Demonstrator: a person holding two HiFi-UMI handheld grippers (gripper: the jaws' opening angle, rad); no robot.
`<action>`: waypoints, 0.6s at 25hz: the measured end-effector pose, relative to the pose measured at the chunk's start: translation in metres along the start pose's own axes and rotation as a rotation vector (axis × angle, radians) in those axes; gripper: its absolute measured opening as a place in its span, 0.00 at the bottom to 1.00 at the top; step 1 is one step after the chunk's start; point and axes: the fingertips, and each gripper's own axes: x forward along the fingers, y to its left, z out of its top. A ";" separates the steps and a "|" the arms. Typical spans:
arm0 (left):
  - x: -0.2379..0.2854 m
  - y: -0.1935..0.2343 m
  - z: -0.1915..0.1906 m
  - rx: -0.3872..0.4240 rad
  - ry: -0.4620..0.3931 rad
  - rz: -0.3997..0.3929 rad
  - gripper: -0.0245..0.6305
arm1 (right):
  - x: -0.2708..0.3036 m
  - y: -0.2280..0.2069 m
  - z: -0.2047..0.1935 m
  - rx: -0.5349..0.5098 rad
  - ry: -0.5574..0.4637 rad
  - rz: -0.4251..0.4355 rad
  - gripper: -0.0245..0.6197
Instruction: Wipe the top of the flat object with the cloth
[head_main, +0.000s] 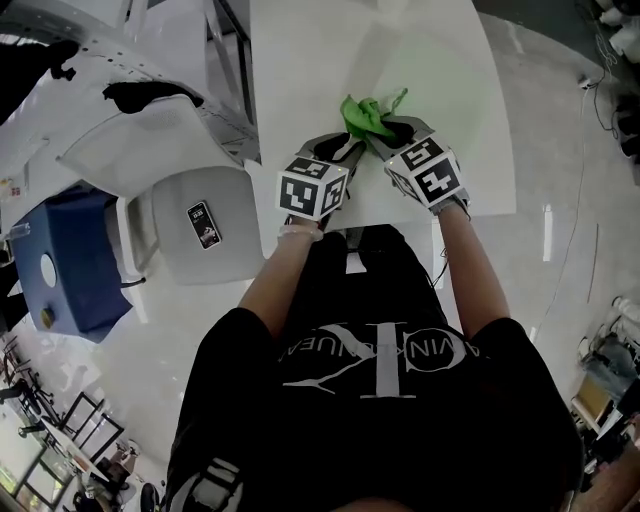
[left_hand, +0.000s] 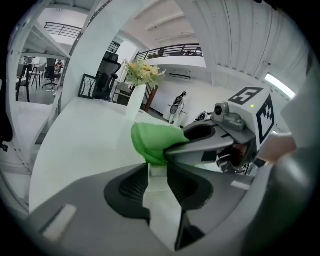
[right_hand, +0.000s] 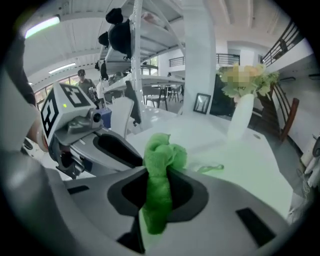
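Observation:
A bunched green cloth (head_main: 365, 115) sits above the near part of a white table (head_main: 300, 60), next to a pale flat sheet with a faint green tint (head_main: 430, 80). My right gripper (head_main: 390, 135) is shut on the cloth. In the right gripper view the cloth (right_hand: 160, 170) fills the gap between the jaws (right_hand: 158, 176) and bulges past the tips. My left gripper (head_main: 345, 150) is close beside it on the left. Its jaws (left_hand: 157, 170) stand apart with only white table between them. The cloth (left_hand: 152, 140) lies just beyond its tips, under the right gripper's finger (left_hand: 210, 142).
A white vase with flowers (left_hand: 136, 100) (right_hand: 242, 117) stands at the table's far end. Left of the table is a grey chair seat with a phone (head_main: 203, 224) on it, and a blue bin (head_main: 70, 260). The table's near edge (head_main: 400, 215) runs just below both grippers.

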 end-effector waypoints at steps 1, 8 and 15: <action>0.000 0.000 -0.001 -0.005 0.006 0.005 0.23 | 0.004 0.002 -0.002 -0.006 0.018 0.007 0.14; -0.003 0.001 -0.004 -0.071 -0.001 0.062 0.22 | 0.002 0.010 -0.008 -0.038 0.040 0.049 0.14; -0.005 0.002 -0.006 -0.082 -0.008 0.120 0.22 | -0.007 0.016 -0.018 -0.039 0.037 0.077 0.14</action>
